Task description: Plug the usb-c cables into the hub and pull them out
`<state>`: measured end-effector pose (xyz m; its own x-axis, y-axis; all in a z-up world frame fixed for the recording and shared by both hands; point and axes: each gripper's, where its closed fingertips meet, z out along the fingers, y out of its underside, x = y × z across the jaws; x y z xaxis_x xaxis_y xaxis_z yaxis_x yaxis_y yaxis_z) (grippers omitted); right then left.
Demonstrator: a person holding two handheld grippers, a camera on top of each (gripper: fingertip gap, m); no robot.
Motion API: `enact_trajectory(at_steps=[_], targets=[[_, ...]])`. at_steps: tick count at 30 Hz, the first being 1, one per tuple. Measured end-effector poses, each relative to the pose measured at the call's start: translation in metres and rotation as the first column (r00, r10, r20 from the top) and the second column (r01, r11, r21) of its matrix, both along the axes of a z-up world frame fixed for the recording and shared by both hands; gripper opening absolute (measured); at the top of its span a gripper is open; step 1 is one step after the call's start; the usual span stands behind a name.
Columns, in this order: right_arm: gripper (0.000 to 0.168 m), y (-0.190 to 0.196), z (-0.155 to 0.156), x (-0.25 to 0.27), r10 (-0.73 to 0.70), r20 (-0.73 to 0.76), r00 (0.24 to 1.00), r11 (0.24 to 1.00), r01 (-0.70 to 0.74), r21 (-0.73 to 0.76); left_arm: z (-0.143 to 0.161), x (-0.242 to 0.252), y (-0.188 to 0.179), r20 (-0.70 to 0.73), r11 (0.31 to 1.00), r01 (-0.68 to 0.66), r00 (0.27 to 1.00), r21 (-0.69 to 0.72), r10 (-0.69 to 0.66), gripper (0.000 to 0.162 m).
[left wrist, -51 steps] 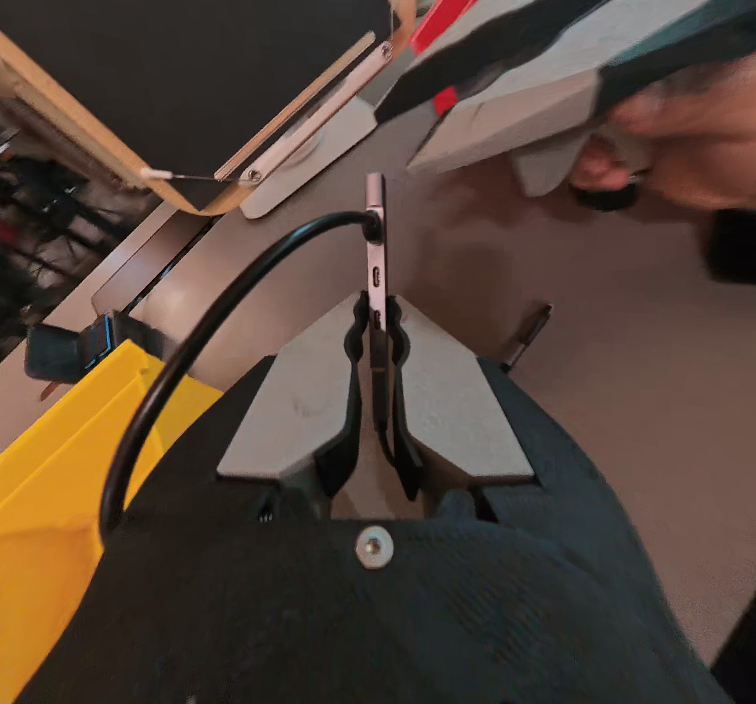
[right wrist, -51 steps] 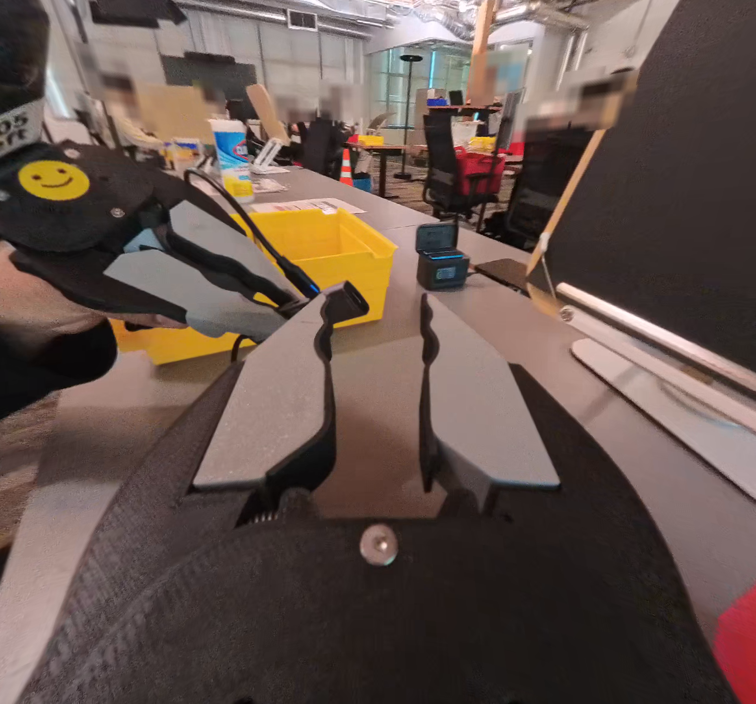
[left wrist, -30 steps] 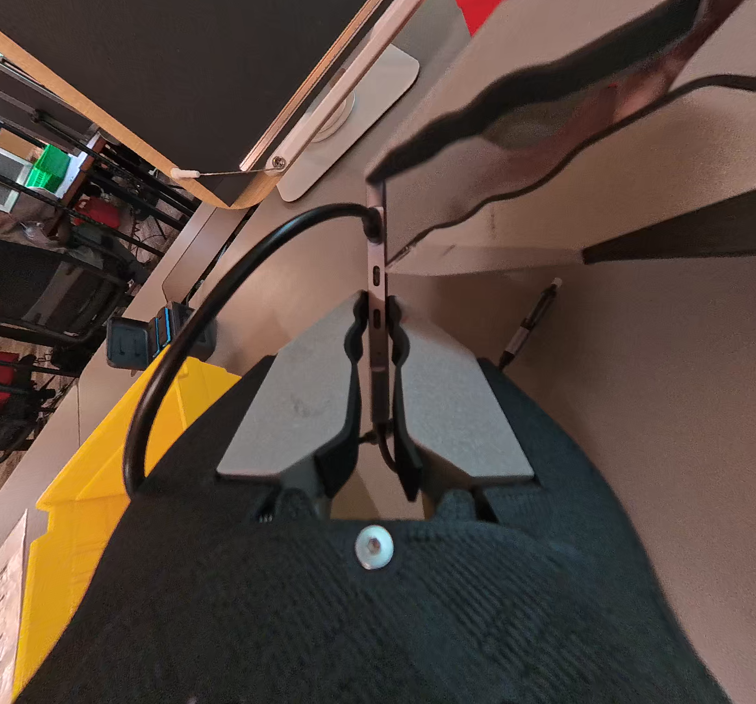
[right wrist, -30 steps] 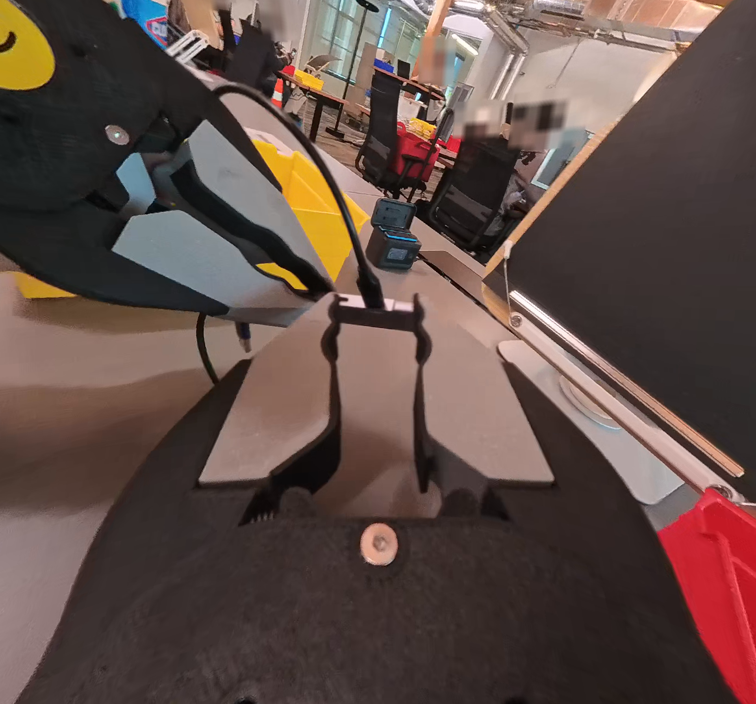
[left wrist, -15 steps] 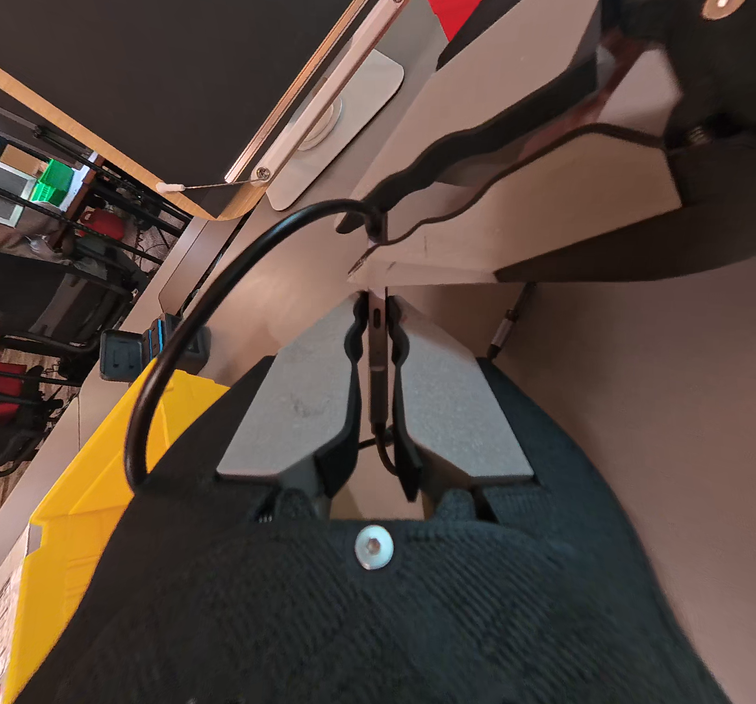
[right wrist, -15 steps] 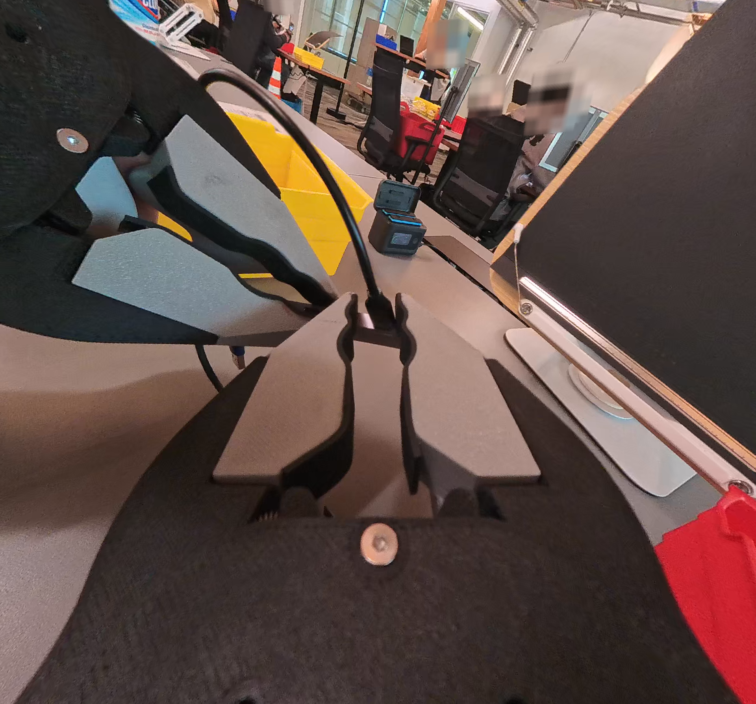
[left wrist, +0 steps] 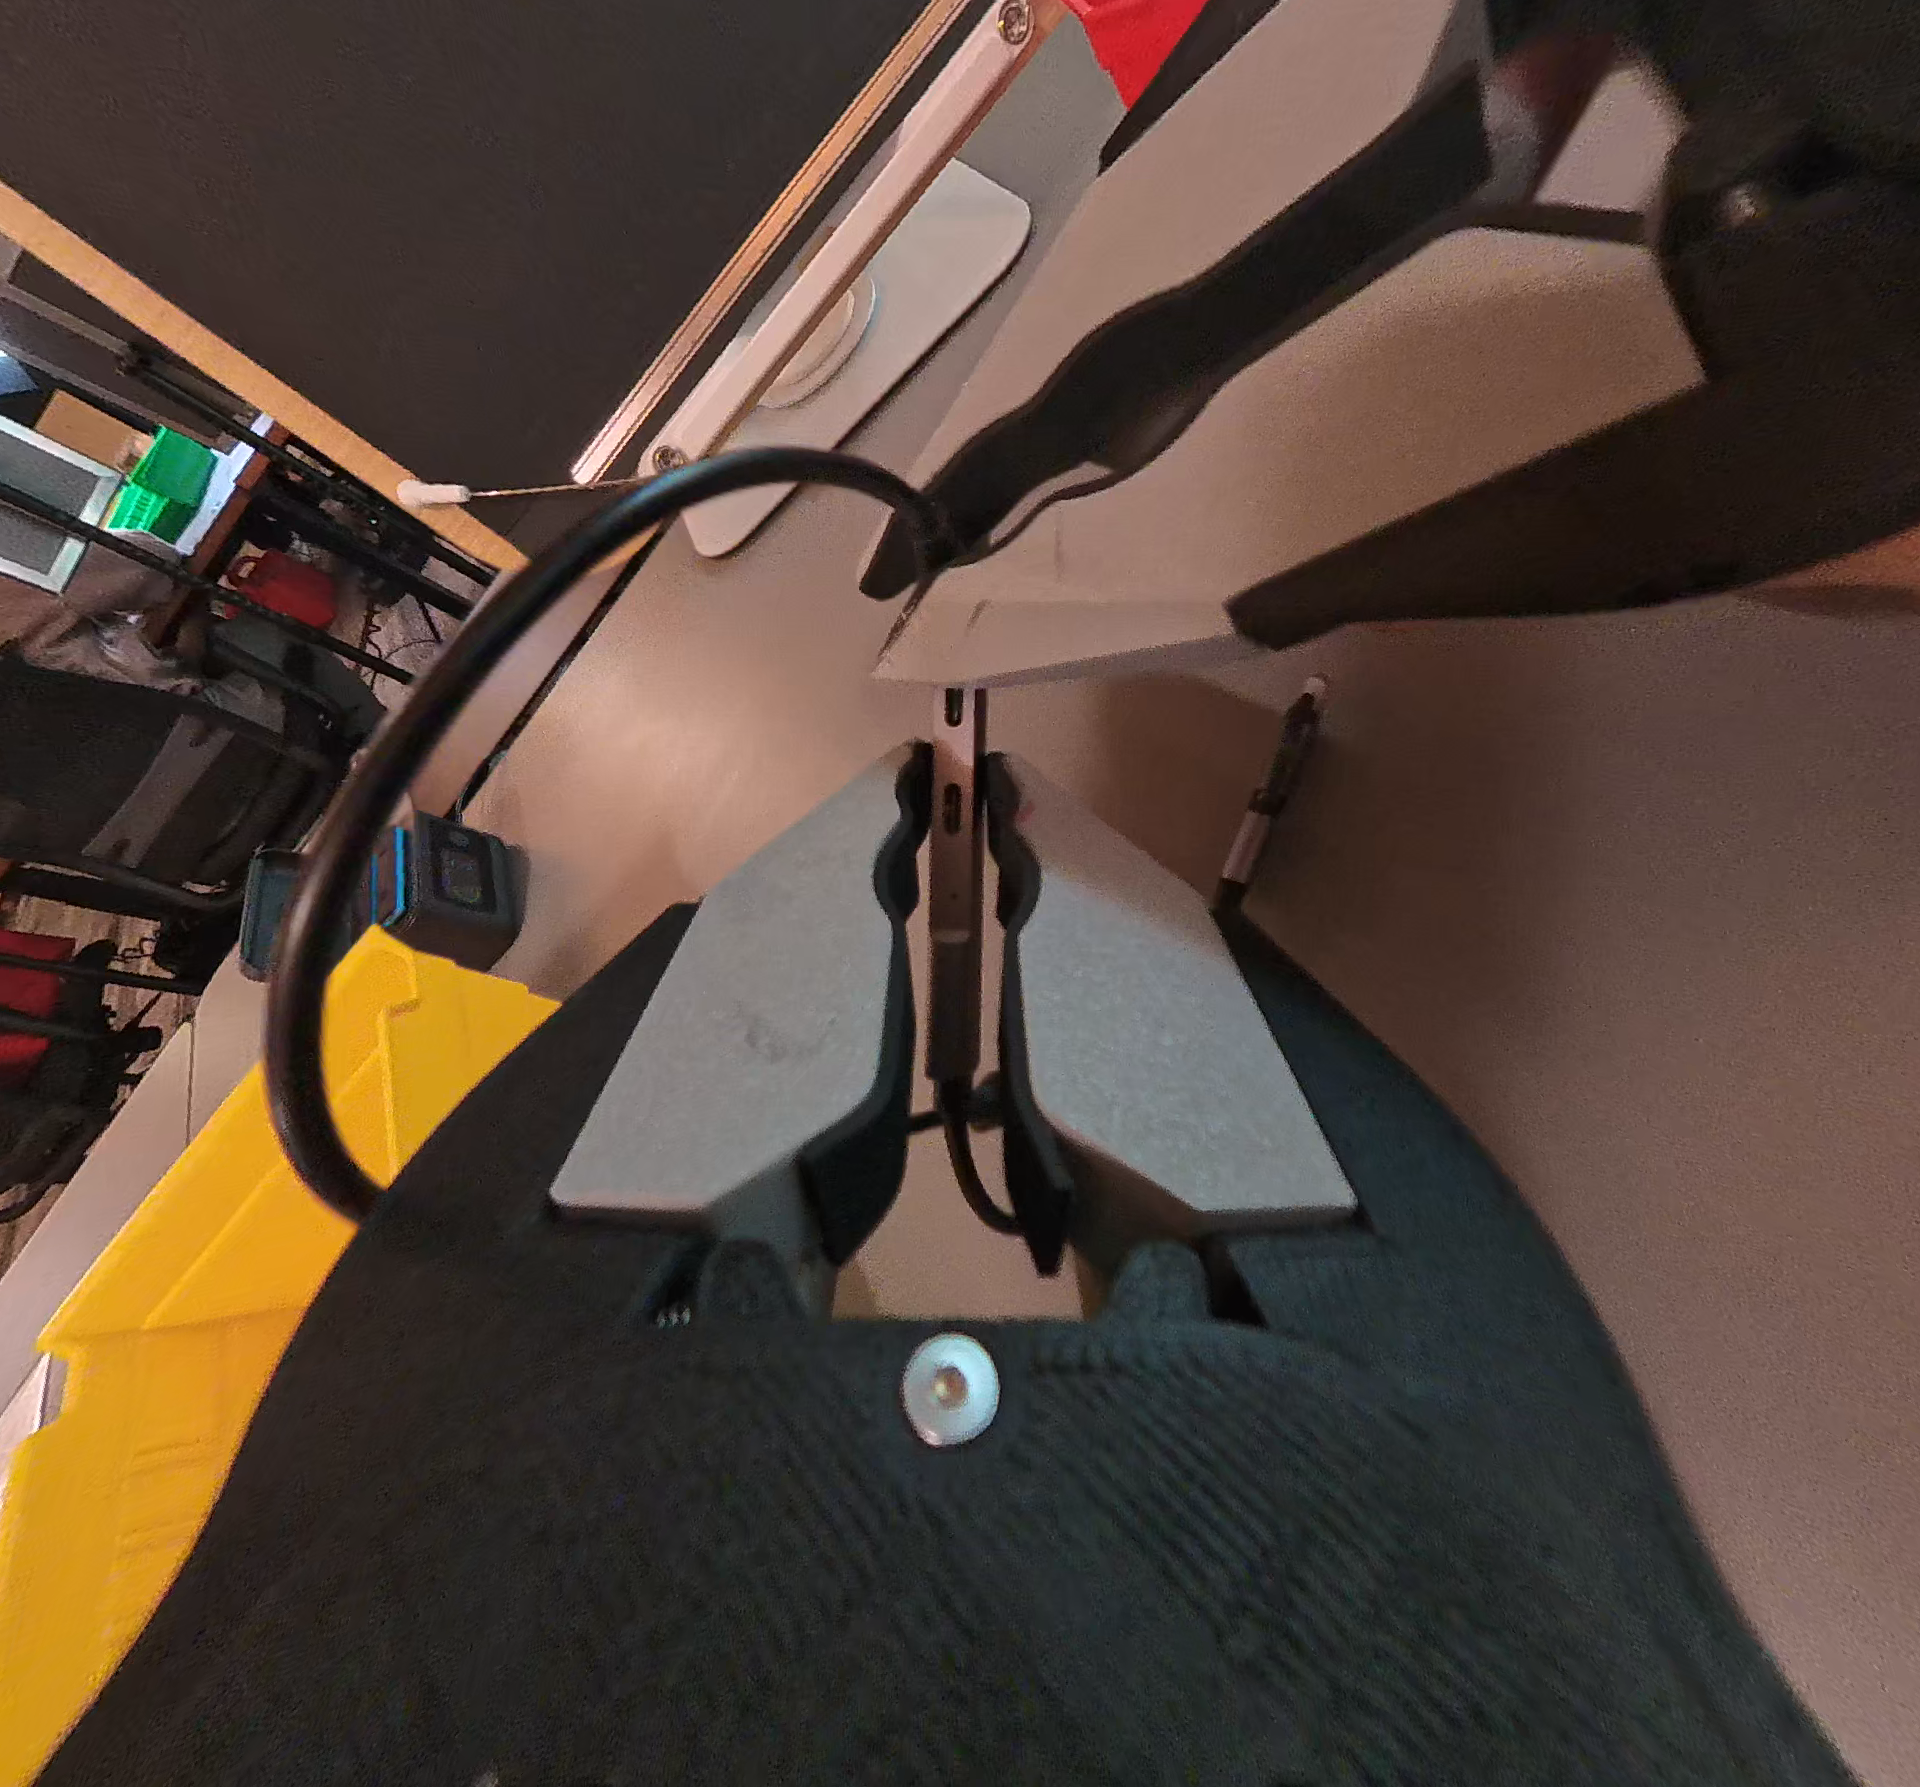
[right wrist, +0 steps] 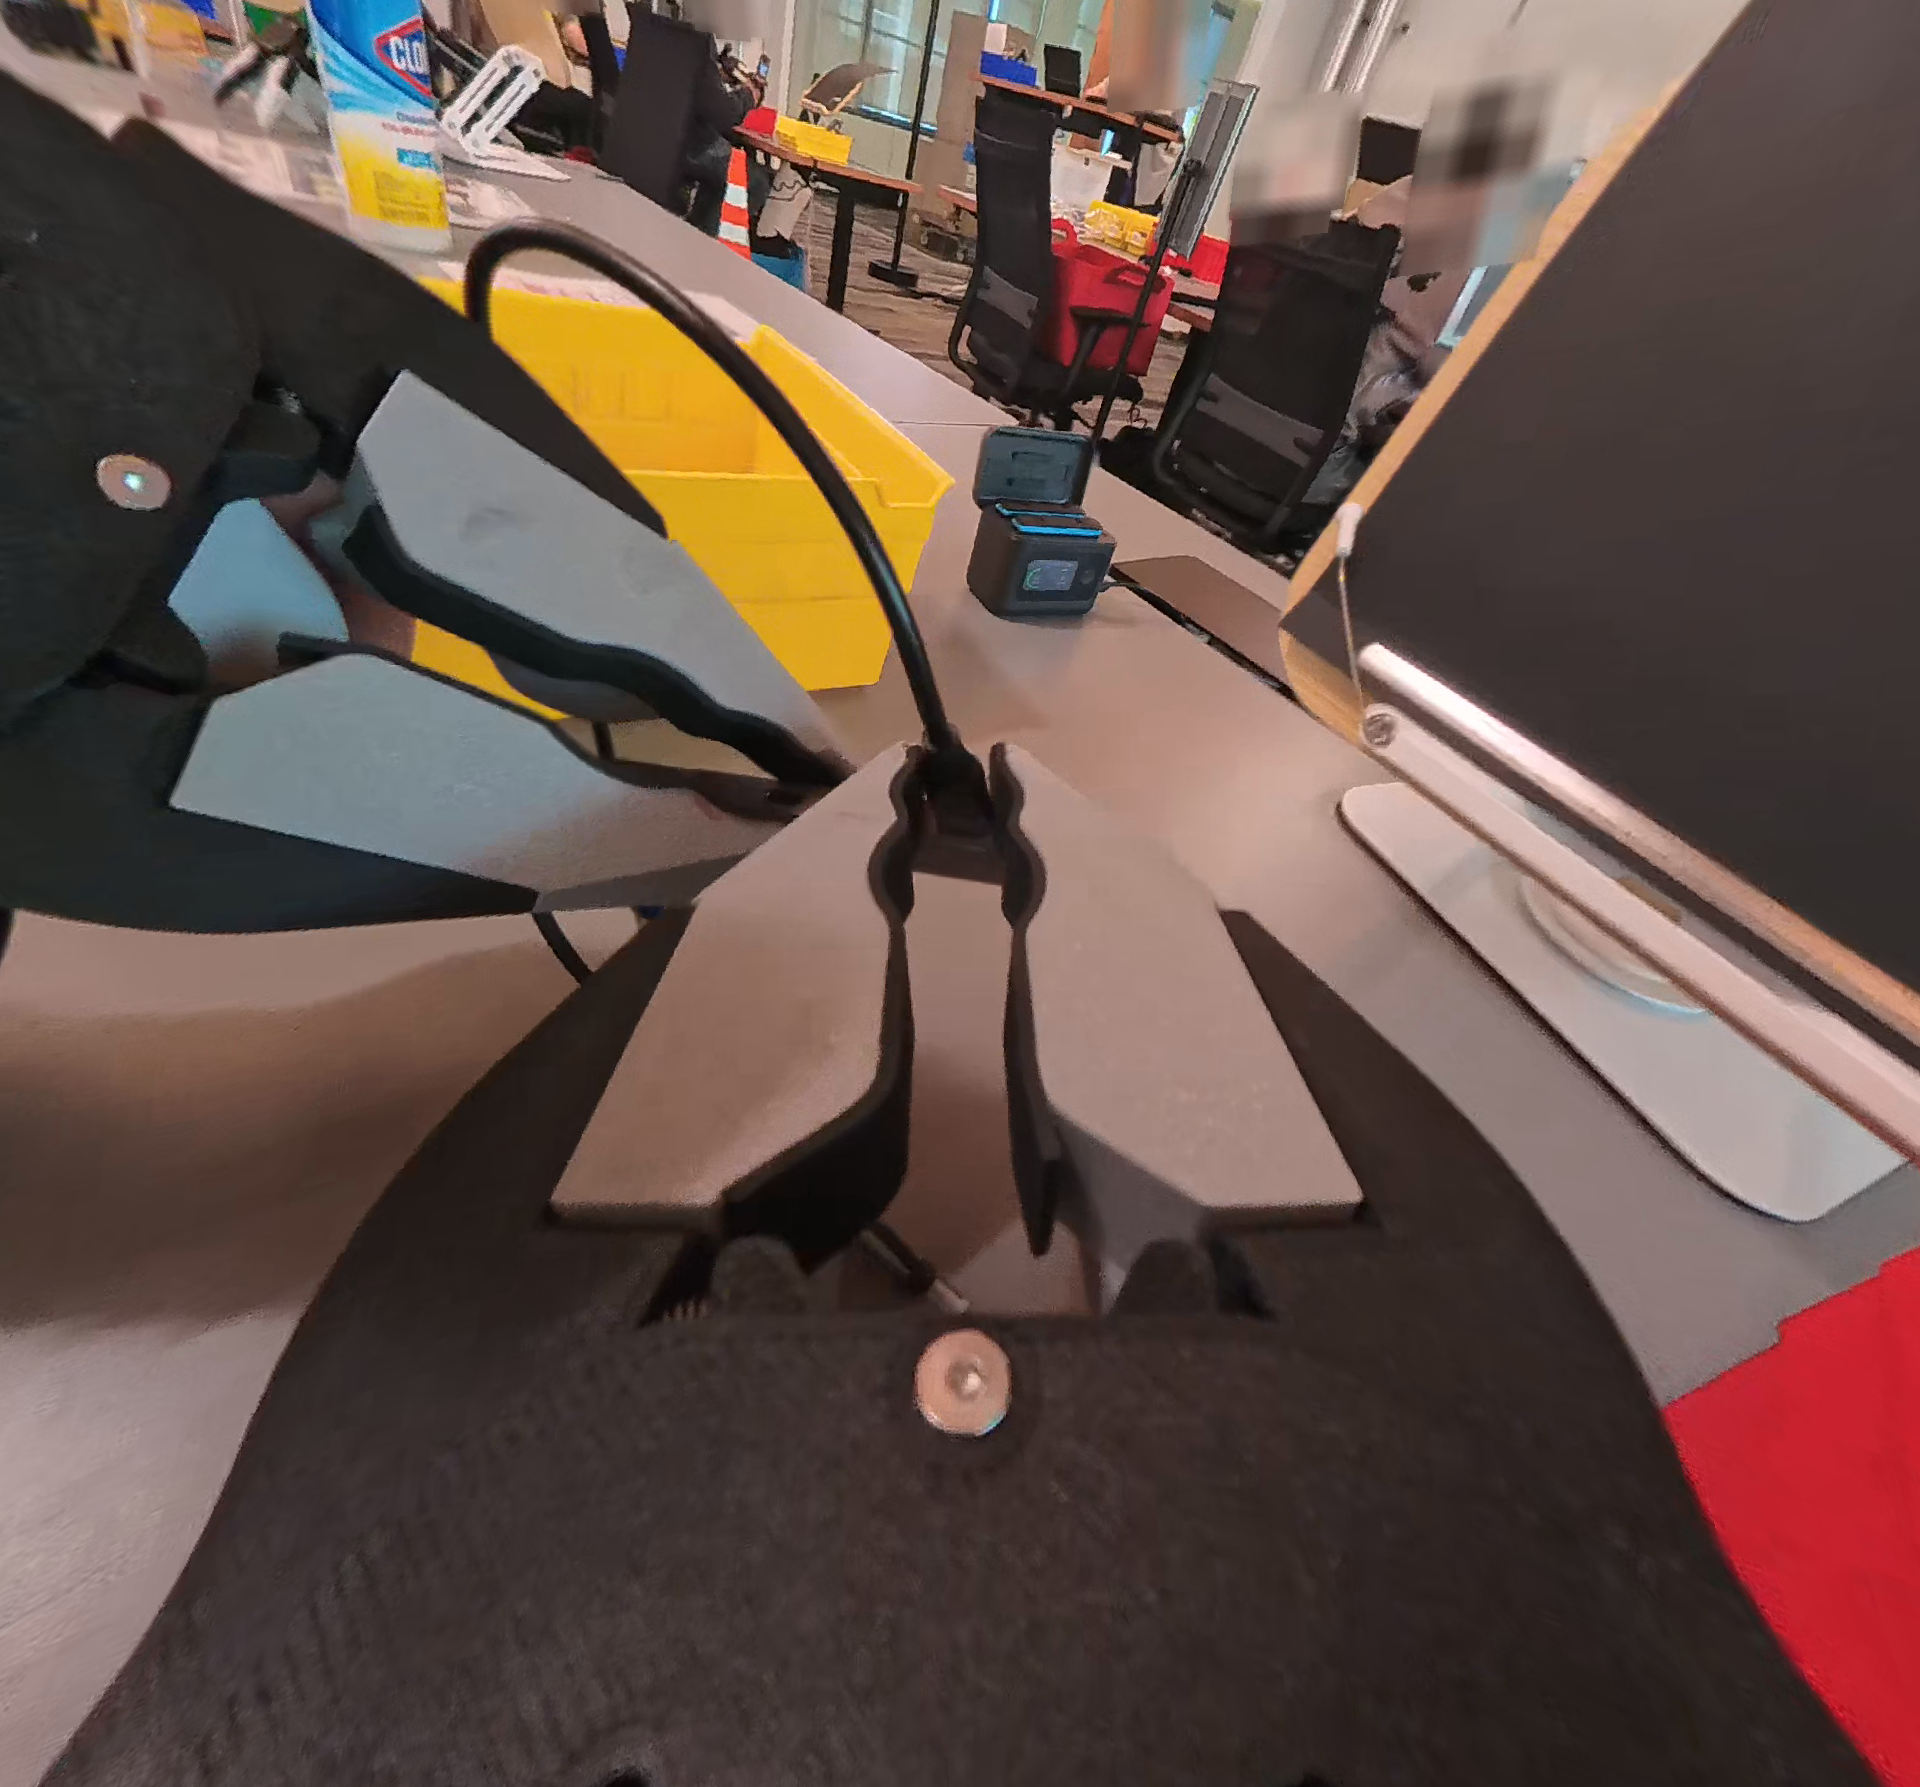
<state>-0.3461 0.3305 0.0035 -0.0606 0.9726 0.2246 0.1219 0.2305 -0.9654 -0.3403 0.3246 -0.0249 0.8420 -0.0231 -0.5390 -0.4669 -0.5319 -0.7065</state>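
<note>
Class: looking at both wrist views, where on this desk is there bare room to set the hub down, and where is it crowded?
Bare table lies right of the pen, and between the yellow bin and the monitor foot. It is crowded where the left gripper and right gripper meet at the hub.

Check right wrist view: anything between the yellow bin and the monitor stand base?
Yes: a small black charging case with its lid open stands on the table between the yellow bin and the stand base.
</note>
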Motion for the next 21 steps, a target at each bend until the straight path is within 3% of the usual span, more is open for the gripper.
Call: enact_trajectory(at_steps=[6,11,13,16,21], targets=[[0.009,0.000,-0.006,-0.002,0.129,0.012,0.992,0.938,-0.118,-0.327,-0.001,0.005,0.012,0.021,0.999,0.040,0.999,0.034,-0.041,0.009],[0.010,-0.001,-0.017,-0.001,0.282,0.014,0.959,0.753,-0.212,-0.623,-0.012,0.005,0.012,0.011,0.996,0.089,0.996,-0.022,-0.089,0.009],[0.011,-0.008,-0.016,0.000,0.347,0.002,0.938,0.691,-0.254,-0.676,-0.013,0.007,0.006,0.153,0.987,0.152,0.978,-0.053,-0.142,0.008],[0.009,-0.018,-0.008,0.004,0.414,-0.019,0.910,0.673,-0.320,-0.667,-0.006,0.014,-0.004,0.446,0.966,0.260,0.863,0.007,-0.236,0.008],[0.007,-0.036,-0.002,0.014,0.511,-0.019,0.859,0.681,-0.419,-0.600,0.001,0.026,-0.020,0.610,0.936,0.344,0.727,0.075,-0.316,0.008]])
